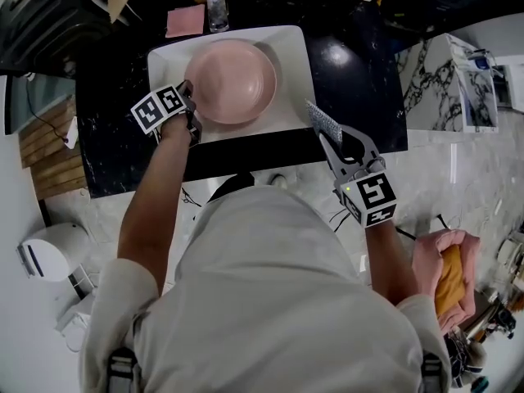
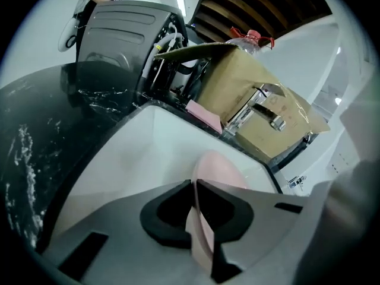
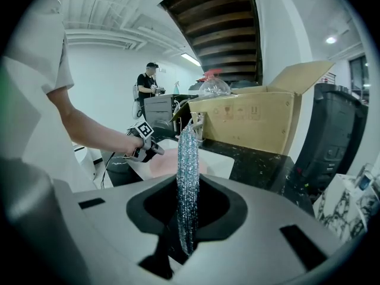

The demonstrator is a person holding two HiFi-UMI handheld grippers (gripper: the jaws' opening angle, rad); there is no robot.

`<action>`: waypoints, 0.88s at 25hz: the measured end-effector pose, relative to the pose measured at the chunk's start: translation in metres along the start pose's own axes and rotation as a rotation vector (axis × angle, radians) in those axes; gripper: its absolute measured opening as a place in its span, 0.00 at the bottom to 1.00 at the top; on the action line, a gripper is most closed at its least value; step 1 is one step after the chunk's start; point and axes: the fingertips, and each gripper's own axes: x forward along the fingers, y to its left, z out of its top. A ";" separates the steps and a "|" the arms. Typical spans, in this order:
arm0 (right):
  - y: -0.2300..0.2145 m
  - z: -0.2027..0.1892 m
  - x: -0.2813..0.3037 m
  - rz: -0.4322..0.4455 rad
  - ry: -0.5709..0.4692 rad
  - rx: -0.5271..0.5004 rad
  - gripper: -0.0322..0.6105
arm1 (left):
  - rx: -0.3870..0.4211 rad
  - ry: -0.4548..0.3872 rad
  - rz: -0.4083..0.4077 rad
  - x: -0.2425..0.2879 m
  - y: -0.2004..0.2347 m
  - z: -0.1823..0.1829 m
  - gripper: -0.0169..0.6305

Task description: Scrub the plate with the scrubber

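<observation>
Our left claw [image 2: 194, 186] is nearly closed, its jaws pinching the near-left rim of the pink plate [image 2: 221, 166] so that the thin edge runs between them. Our right claw [image 3: 189, 186] is clamped on the scrubber [image 3: 189, 153], a glittery silver mesh strip that stands up out of the jaws.

From the head view, the plate sits in a white square tray [image 1: 291, 47] on the black worktop [image 1: 360, 80], and the left claw meets it at the tray's left side. The right claw hangs over the worktop's front edge, to the right of the tray, with the scrubber's tip pointing toward the plate but clear of it.

We judge both grips are made and the plate is steadied, which is the setup for scrubbing. The scrubber is not on the plate now, and we see no suds, water or marks on its surface to tell whether any scrubbing has been done. What is left, at least, is to bring the scrubber across onto the plate and rub it.
</observation>
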 end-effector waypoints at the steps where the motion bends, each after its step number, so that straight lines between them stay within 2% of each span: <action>1: 0.000 0.001 0.002 -0.002 0.003 0.001 0.17 | 0.001 0.009 0.003 0.005 0.002 -0.001 0.07; 9: -0.002 0.001 0.015 -0.017 0.024 0.025 0.17 | 0.027 0.081 0.039 0.037 0.018 -0.012 0.07; 22: -0.004 -0.001 0.021 -0.025 0.048 0.048 0.17 | 0.137 0.157 0.150 0.062 0.041 -0.028 0.05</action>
